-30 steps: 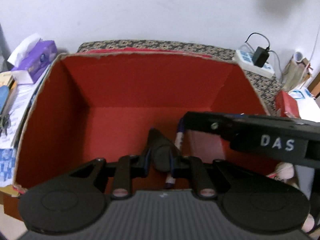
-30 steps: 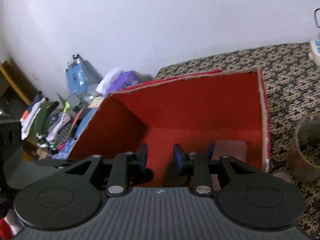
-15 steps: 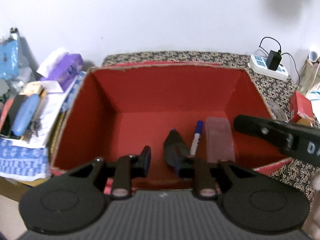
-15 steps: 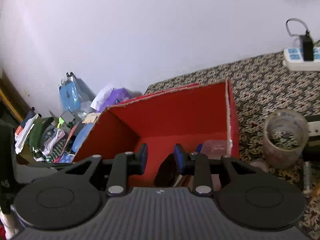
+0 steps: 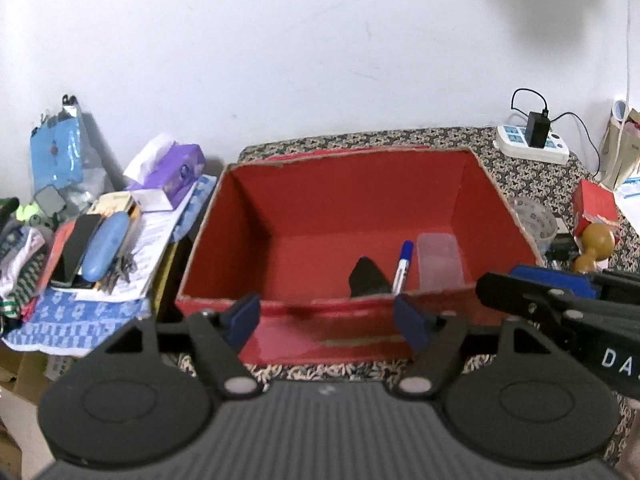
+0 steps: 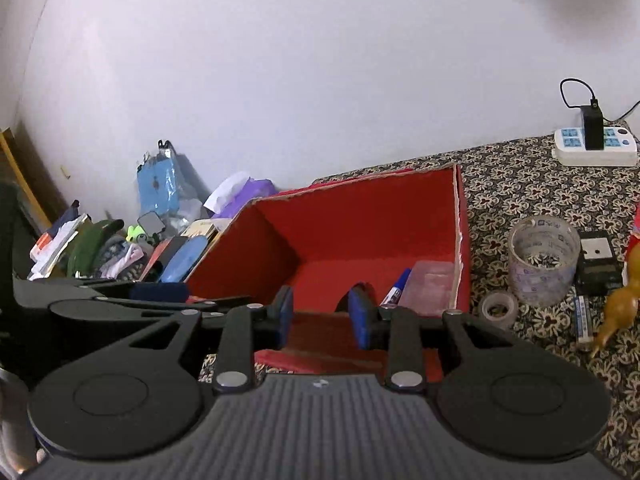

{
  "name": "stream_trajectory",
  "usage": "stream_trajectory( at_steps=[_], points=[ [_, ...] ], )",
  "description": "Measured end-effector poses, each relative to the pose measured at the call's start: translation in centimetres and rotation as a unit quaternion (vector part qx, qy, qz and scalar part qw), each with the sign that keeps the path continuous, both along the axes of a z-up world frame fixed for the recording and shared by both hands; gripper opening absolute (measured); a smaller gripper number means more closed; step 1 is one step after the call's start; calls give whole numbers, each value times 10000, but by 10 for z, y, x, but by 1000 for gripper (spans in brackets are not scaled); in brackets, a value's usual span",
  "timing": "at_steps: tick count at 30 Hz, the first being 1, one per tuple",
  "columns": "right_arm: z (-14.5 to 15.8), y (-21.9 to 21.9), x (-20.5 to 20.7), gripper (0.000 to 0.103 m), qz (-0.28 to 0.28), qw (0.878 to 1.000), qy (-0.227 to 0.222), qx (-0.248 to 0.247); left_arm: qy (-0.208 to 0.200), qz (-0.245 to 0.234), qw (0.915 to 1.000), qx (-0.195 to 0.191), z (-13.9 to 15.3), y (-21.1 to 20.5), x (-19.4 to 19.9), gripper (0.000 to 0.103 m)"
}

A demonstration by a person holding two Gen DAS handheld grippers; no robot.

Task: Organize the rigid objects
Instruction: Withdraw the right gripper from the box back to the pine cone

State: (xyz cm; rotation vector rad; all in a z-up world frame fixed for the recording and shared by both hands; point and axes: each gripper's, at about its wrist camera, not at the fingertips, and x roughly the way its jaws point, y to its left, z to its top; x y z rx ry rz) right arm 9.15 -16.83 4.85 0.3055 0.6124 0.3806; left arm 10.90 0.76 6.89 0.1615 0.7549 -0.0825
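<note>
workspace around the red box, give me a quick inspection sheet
surface: patterned cloth over the table.
job's things: red box open, holding a black object, a blue-capped marker and a clear plastic container; large tape roll, small tape roll and yellow gourd figure on the cloth.
clutter: tissue box, blue case, papers.
grippers: left gripper jaws opening, nothing between them; right gripper slightly apart, empty.
cables: charger plugged into power strip.
surroundings: white wall.
</note>
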Motion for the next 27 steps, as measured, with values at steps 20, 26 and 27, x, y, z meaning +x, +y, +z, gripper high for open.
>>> stream_trajectory(
  at_steps=[20, 26, 27],
  points=[
    [-13, 8, -30, 21, -204, 9993, 319, -54, 511, 344, 9981, -88, -21, 14, -28, 90],
    [-20, 4, -32, 23, -291, 9985, 452, -139, 696, 321, 9970, -101, -32, 11, -29, 91],
    [-21, 3, -33, 23, -298, 9983, 483, -140, 728, 304, 9968, -98, -35, 10, -30, 91]
  ],
)
